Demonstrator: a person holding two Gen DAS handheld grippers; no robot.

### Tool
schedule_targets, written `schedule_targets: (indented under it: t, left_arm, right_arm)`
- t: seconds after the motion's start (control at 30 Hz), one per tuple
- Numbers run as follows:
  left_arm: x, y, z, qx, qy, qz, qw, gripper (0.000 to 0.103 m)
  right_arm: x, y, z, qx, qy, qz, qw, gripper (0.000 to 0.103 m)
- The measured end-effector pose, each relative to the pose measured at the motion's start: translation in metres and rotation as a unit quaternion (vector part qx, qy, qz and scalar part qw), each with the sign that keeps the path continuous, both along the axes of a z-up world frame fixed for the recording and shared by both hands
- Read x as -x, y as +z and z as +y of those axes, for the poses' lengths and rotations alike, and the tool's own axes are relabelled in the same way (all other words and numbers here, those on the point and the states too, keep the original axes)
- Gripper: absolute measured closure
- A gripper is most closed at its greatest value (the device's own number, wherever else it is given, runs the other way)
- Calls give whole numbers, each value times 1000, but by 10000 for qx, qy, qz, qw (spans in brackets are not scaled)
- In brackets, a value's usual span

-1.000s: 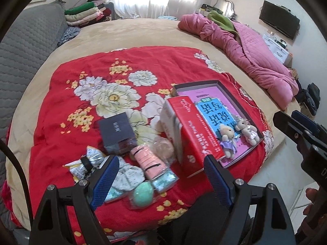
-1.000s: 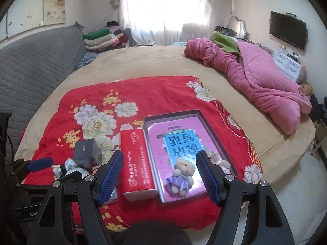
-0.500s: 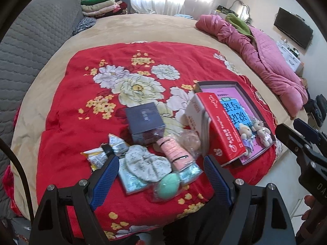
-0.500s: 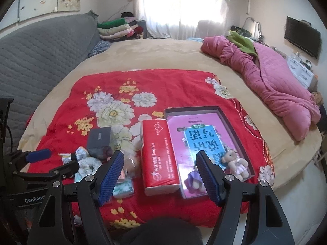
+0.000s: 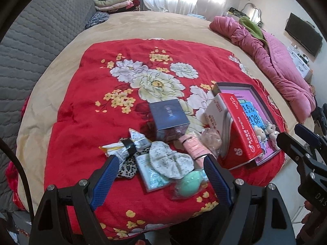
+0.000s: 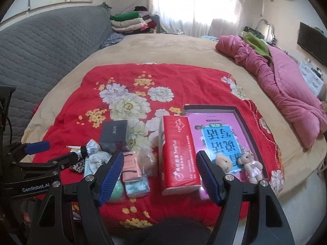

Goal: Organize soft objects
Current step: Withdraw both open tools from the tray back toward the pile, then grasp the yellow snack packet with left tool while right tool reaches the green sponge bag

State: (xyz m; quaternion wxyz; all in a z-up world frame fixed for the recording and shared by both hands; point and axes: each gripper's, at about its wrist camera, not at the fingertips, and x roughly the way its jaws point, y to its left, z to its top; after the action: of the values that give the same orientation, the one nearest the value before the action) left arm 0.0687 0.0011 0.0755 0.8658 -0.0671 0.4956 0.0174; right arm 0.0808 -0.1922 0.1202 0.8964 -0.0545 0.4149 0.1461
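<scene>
Both two-finger tools stand spread and hold nothing. The left gripper (image 5: 161, 171) hovers over a pile of small soft items at the near edge of a red floral quilted blanket (image 5: 85, 106); the right gripper (image 6: 160, 171) hangs above a red plastic-wrapped tissue pack (image 6: 178, 155). The pile holds a white dotted fabric scrunchie (image 5: 170, 161), a mint-green egg-shaped sponge in clear film (image 5: 189, 184), a pale pink ribbed fabric roll (image 5: 194, 149), a leopard-print cloth piece (image 5: 127, 167), a teal-printed flat tissue packet (image 5: 151, 171) and a crinkled foil snack packet bound by a black band (image 5: 126, 148). Two small plush bears (image 6: 238, 164) lie in a shallow dark-rimmed cardboard tray with a pink printed liner (image 6: 243, 122), which looks like the collecting place. A dark blue rigid carton (image 5: 169, 119) stands behind the pile.

The step in hand appears to be choosing a first item. The scrunchie lies topmost and is the sensible pick: the fingers (image 5: 106, 181) should straddle its puffed middle and close gently, since the fabric compresses and film-wrapped items may slip. Lifting straight up would avoid dragging neighbours that touch it. The tissue pack leans against the tray's edge and could topple if nudged.
</scene>
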Motion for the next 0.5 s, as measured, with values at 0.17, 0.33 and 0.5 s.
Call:
schedule_targets:
  t: [0.17, 0.33, 0.5]
  left_arm:
    - [1, -5, 10, 12, 87, 56, 9999, 19]
    - [4, -14, 21, 29, 173, 140, 9997, 19]
    - [8, -25, 41, 56, 340, 248, 9991, 19]
  right_arm:
    - [-1, -4, 12, -9, 111, 37, 9999, 29]
    - [-1, -12, 20, 4, 225, 122, 9997, 29]
    - [1, -23, 22, 64, 275, 220, 9994, 29]
